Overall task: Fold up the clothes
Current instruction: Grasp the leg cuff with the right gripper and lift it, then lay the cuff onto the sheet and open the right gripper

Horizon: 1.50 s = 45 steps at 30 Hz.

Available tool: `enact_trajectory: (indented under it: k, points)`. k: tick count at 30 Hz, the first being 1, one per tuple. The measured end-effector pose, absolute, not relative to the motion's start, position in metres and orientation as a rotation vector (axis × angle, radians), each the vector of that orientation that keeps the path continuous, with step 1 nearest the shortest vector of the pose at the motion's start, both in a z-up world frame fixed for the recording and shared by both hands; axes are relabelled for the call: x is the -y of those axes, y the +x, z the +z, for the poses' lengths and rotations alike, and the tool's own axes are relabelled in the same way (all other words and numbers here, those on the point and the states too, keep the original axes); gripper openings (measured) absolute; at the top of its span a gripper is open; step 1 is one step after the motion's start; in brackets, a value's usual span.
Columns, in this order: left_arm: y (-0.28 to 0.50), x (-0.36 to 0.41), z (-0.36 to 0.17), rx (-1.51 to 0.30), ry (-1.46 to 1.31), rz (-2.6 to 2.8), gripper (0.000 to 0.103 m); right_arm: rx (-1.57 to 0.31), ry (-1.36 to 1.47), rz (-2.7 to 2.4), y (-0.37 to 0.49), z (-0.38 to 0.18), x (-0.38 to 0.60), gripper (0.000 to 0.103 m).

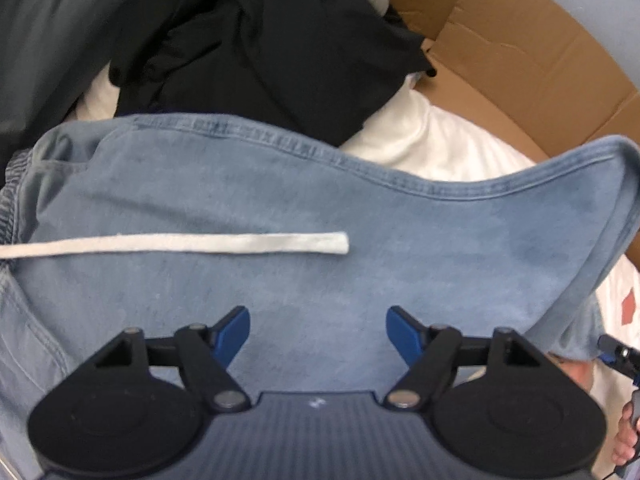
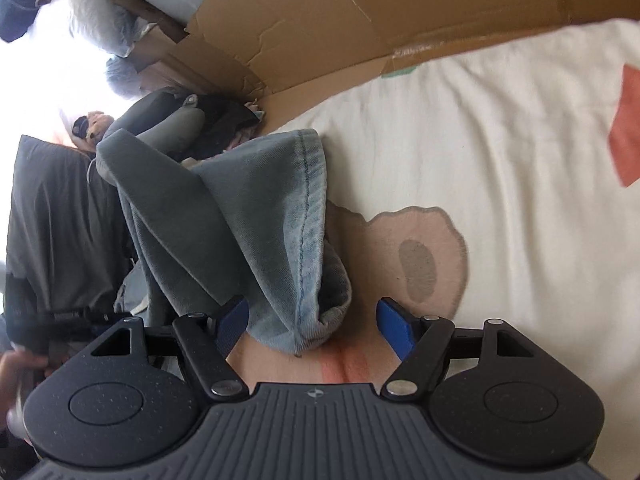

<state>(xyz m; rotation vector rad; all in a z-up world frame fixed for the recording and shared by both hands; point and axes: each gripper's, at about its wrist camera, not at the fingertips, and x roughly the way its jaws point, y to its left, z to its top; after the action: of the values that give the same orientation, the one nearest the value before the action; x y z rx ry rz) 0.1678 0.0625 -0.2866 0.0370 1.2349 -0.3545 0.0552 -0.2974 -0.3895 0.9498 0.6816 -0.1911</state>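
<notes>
Over the blue shorts [image 1: 280, 208], left gripper [image 1: 318, 334] gapes empty; right gripper [image 2: 312, 330] straddles the hem, unclamped.

Soft daylight, blown-out glare upper left, fisheye-warped edges.

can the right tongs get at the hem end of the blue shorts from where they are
Probably yes. The right tongs stand open with the hem end of the blue shorts already hanging between the blue pads, nothing else in the gap, only the white bedsheet beneath.
</notes>
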Motion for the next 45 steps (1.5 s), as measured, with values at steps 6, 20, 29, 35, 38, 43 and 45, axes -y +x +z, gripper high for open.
enact_trajectory:
  k: [6,20,29,35,38,43,45]
  points:
    - [0.166,-0.065,-0.289,-1.238,0.048,-0.349,0.078,-0.699,0.982,-0.161,0.072,-0.397,0.293,0.015]
    - [0.165,-0.064,-0.288,-1.267,0.042,-0.359,0.078,-0.543,0.975,-0.301,0.0,-0.347,0.318,0.012]
    - [0.162,-0.06,-0.288,-1.27,0.058,-0.364,0.078,-0.495,0.921,-0.385,-0.054,-0.31,0.338,0.012]
    - [0.161,-0.059,-0.288,-1.27,0.07,-0.365,0.078,-0.471,0.911,-0.429,-0.084,-0.28,0.349,0.011]
    - [0.16,-0.058,-0.288,-1.272,0.074,-0.366,0.078,-0.453,0.915,-0.442,-0.094,-0.267,0.35,0.012]
    - [0.159,-0.057,-0.29,-1.272,0.081,-0.37,0.078,-0.411,0.932,-0.489,-0.103,-0.264,0.358,0.016]
    - [0.159,-0.057,-0.29,-1.269,0.088,-0.372,0.078,-0.391,0.942,-0.504,-0.107,-0.266,0.361,0.016]
